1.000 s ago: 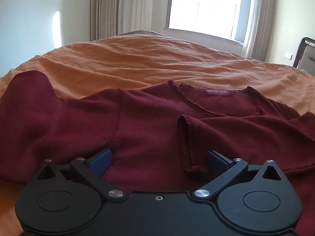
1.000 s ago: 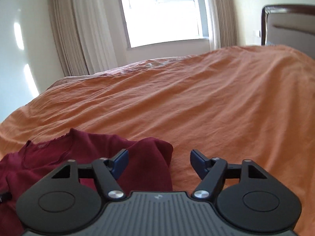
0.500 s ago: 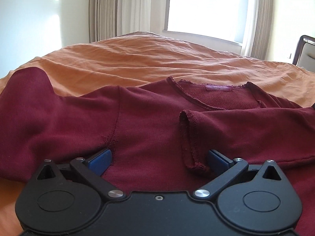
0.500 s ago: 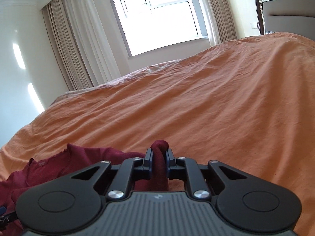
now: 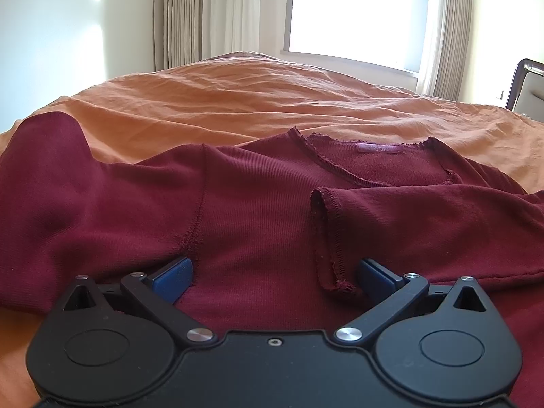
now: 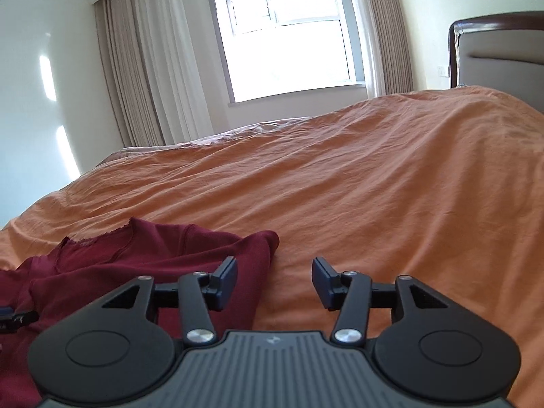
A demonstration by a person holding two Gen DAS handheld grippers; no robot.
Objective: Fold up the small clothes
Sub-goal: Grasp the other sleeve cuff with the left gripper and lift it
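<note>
A dark red long-sleeved top [image 5: 258,210] lies on the orange bedspread [image 5: 272,102], neckline toward the window. Its right sleeve [image 5: 425,224] is folded across the chest, with the cuff [image 5: 326,238] near the middle. Its left sleeve [image 5: 51,170] lies spread out to the left. My left gripper [image 5: 273,277] is open, low over the chest, its right finger beside the cuff. In the right wrist view the top [image 6: 153,258] lies at the lower left. My right gripper [image 6: 274,280] is open and empty, at the top's right shoulder edge [image 6: 265,241].
The orange bedspread [image 6: 391,187] stretches far ahead and to the right. A padded headboard [image 6: 499,47] stands at the right. A window [image 6: 289,37] and curtains [image 6: 146,68] are behind the bed.
My right gripper closed on the top's right edge half a second ago and has now opened and let go. My left gripper stays open over the chest.
</note>
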